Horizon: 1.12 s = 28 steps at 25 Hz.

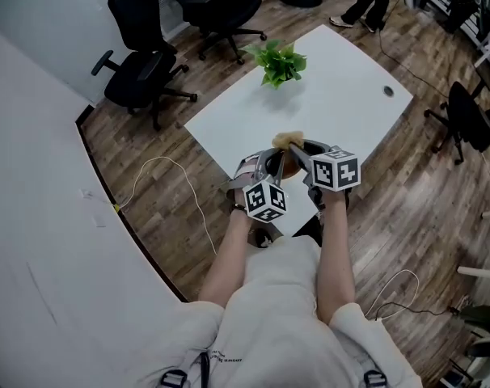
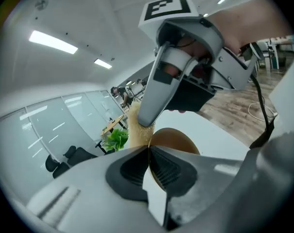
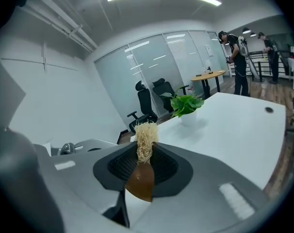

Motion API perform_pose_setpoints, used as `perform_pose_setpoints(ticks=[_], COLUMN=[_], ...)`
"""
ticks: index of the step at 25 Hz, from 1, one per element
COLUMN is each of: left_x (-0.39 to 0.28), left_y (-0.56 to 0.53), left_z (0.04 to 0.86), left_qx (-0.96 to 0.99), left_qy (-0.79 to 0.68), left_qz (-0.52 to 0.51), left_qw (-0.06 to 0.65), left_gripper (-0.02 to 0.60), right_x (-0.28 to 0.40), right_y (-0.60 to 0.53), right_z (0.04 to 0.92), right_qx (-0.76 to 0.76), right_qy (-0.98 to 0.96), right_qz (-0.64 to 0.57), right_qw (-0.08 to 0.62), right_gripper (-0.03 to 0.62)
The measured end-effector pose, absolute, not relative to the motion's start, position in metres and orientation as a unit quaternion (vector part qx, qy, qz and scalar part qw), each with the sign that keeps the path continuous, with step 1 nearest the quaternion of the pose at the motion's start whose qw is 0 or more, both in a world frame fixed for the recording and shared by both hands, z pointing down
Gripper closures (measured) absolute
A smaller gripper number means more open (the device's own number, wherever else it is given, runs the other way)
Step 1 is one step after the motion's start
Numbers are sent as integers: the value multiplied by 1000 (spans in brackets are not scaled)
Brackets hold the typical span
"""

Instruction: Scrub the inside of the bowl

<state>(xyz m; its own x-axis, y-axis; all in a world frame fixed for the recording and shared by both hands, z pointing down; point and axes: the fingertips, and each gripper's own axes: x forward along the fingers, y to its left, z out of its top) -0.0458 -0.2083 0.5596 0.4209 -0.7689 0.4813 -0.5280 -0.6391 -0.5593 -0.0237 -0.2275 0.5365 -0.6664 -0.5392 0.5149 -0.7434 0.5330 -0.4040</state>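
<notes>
A brown bowl (image 1: 289, 165) is held tilted over the near corner of the white table (image 1: 350, 87). My left gripper (image 1: 267, 170) is shut on its rim; in the left gripper view the thin rim runs between the pads (image 2: 162, 169) and the bowl's inside (image 2: 175, 139) faces up. My right gripper (image 1: 297, 149) is shut on a tan fibrous scrubber (image 3: 145, 141), which rests at the bowl's upper edge (image 2: 137, 127). In the right gripper view, brown bowl surface (image 3: 140, 181) shows just below the scrubber. The right gripper's finger (image 2: 159, 89) reaches down from above in the left gripper view.
A potted green plant (image 1: 279, 61) stands at the table's far side, and a small round hole (image 1: 388, 91) is near its right edge. Black office chairs (image 1: 144, 67) stand on the wooden floor at left. A white cable (image 1: 160, 166) lies on the floor.
</notes>
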Motion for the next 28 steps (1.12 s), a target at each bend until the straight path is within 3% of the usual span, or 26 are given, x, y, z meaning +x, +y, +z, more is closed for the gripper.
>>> perform_pose_setpoints(ticks=[7,19,22,28], left_x=[-51,-69,-81,-129], left_y=[-209,-213,-217,-229], left_z=[544,521,522,520], left_qx=[-843,-864,-868,-849], left_qy=[405,432,449,514], left_qz=[-316,-239,-204,-79], left_qw=[161,101,59,-94], left_gripper=[566,566,566,566], right_x=[-7,11,9,-5], right_y=[-227,-223,-221,-210], right_z=[536,539,543,544], right_qx=[397,414,407,365], right_qy=[-850,-843,-845,-863], right_qz=[280,296,299,290], right_qw=[202,173,173,197], right_gripper=[491,493,494,494])
